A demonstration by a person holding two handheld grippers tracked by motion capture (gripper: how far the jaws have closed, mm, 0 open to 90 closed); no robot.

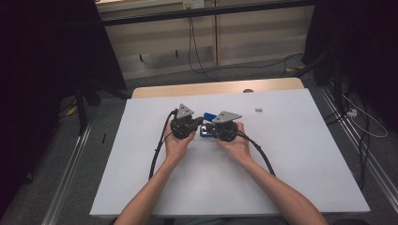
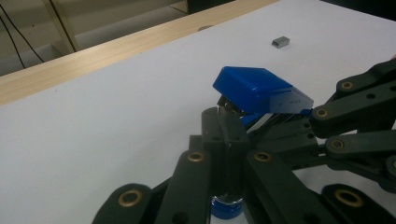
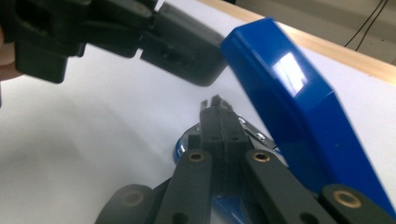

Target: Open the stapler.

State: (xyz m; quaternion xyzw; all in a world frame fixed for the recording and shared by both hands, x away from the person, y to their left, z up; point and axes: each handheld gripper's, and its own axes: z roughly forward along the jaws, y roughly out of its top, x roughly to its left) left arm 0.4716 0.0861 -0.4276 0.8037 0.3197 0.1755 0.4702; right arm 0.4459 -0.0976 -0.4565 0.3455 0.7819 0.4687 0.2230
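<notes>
High view: the left gripper (image 1: 196,125) and right gripper (image 1: 211,129) meet mid-table over a blue stapler (image 1: 209,116); a small staple block (image 1: 258,109) lies far right.

Left gripper view: its jaws are closed on the stapler (image 2: 261,91), lid raised.

Right gripper view: its jaws are closed on the stapler's (image 3: 299,102) base.
</notes>
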